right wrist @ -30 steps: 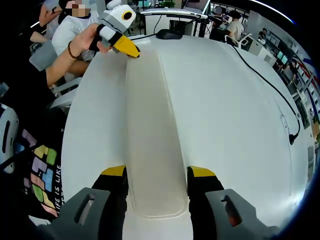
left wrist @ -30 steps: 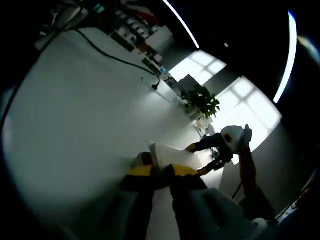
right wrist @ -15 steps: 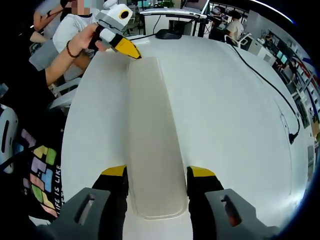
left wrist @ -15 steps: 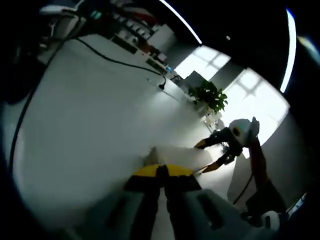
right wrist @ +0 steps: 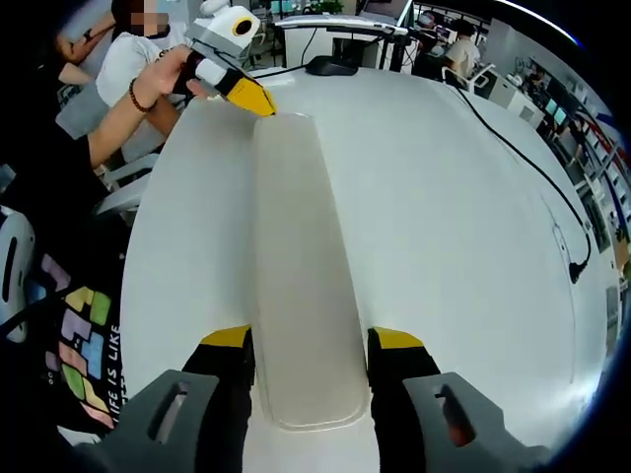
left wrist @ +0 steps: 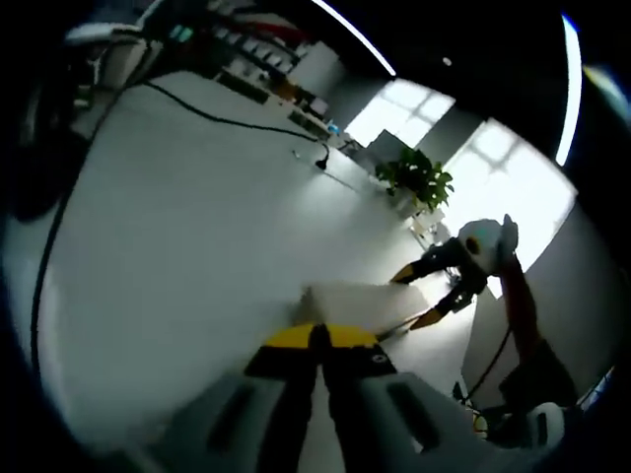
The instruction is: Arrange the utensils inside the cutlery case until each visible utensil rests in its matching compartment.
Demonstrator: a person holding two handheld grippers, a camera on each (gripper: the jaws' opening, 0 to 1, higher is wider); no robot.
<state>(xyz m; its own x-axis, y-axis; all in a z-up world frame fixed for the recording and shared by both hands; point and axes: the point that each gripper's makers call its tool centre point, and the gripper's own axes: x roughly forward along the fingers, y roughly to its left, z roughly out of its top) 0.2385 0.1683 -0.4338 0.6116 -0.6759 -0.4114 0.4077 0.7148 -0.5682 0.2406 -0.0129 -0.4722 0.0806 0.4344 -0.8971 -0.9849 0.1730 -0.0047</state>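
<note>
A long translucent cutlery case [right wrist: 301,266] lies lengthwise on the white table [right wrist: 444,246]; nothing inside it can be made out. My right gripper [right wrist: 311,340] has one jaw pressed against each long side of its near end. At the far end, my left gripper [right wrist: 248,97], held in a person's hand [right wrist: 168,74], has its yellow tips at the case's corner. In the left gripper view, my left gripper [left wrist: 317,340] has its jaws together at the edge of the case [left wrist: 357,304]. Beyond it, the right gripper [left wrist: 416,298] straddles the other end.
A black cable [right wrist: 523,148] runs across the table's right side, and a dark mouse [right wrist: 332,67] lies at the far edge. People sit at the table's left. In the left gripper view a cable [left wrist: 227,116] crosses the table and a plant [left wrist: 414,177] stands behind it.
My left gripper's jaws, apart around the case's edge a second ago, have come together on it. The case's far end has shifted slightly. The right gripper keeps its hold.
</note>
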